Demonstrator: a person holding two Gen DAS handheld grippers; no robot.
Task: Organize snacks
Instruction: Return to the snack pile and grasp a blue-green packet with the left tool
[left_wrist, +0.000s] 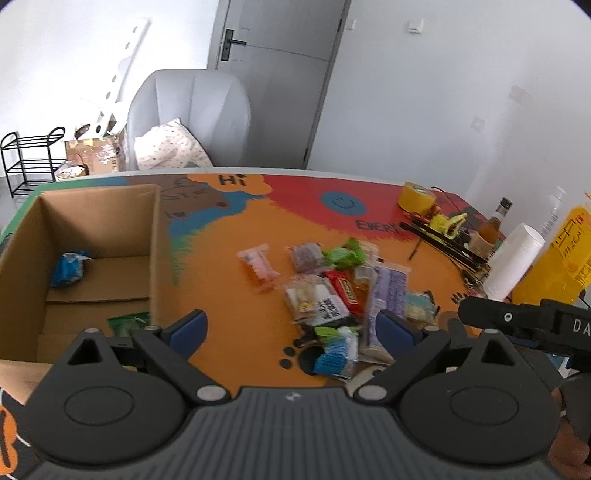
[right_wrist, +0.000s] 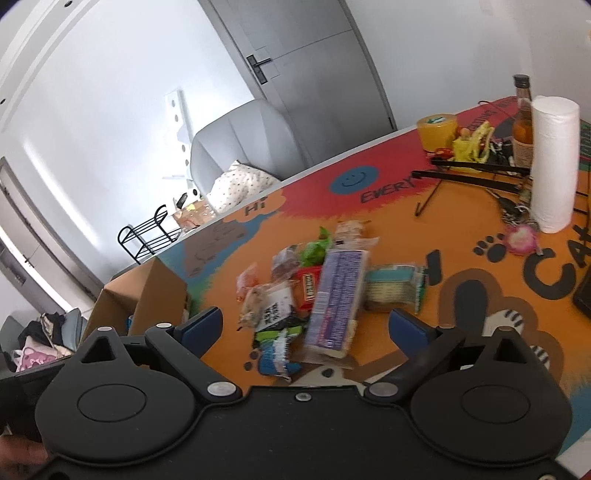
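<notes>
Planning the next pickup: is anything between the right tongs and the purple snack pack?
Nothing visible. The right tongs are open with the purple snack pack directly ahead, lying atop the snack pile.

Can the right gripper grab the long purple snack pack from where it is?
Probably yes. The right gripper is open, and the purple snack pack lies on top of the pile straight ahead between its fingers, with nothing covering it.

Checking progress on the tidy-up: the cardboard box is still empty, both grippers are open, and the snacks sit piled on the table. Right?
Not quite: the cardboard box already holds a blue packet and a green packet, as the left wrist view shows. The rest stands.
</notes>
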